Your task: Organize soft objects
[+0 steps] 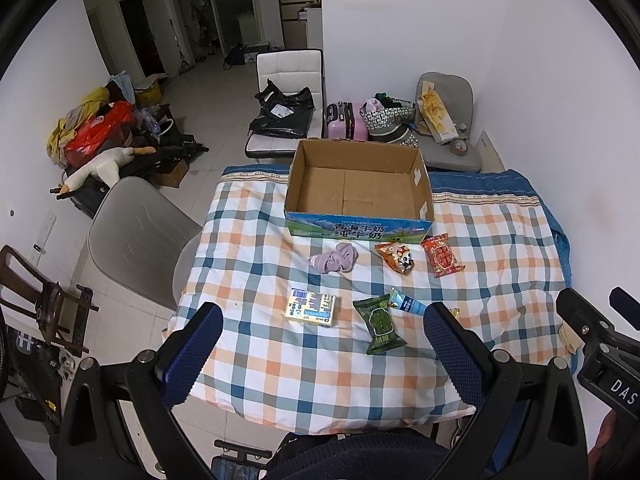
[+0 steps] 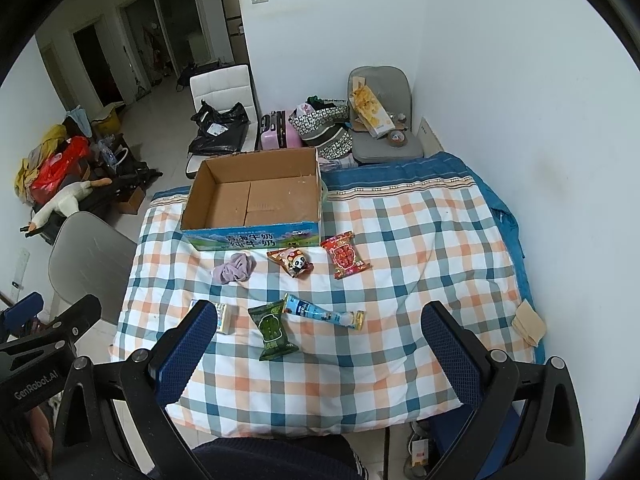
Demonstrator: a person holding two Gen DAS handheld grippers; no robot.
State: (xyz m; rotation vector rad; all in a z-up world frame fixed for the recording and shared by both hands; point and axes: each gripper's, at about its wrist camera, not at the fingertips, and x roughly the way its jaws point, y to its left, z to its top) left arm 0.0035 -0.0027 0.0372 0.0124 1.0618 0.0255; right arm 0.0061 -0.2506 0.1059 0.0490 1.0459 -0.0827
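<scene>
Pink suitcase [image 1: 346, 121] by white chair [image 1: 289, 68]; plush goose [image 1: 102, 168] on clutter.

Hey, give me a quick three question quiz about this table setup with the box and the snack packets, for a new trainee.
1. True or false: the cardboard box already holds a packet.
2. Which lies nearest the box's left front corner: A) green packet B) purple cloth C) red packet?
3. Fill in: both the left gripper and the right gripper are ____.

Key: 1 false, the box is empty; 2 B; 3 open, holding nothing.
</scene>
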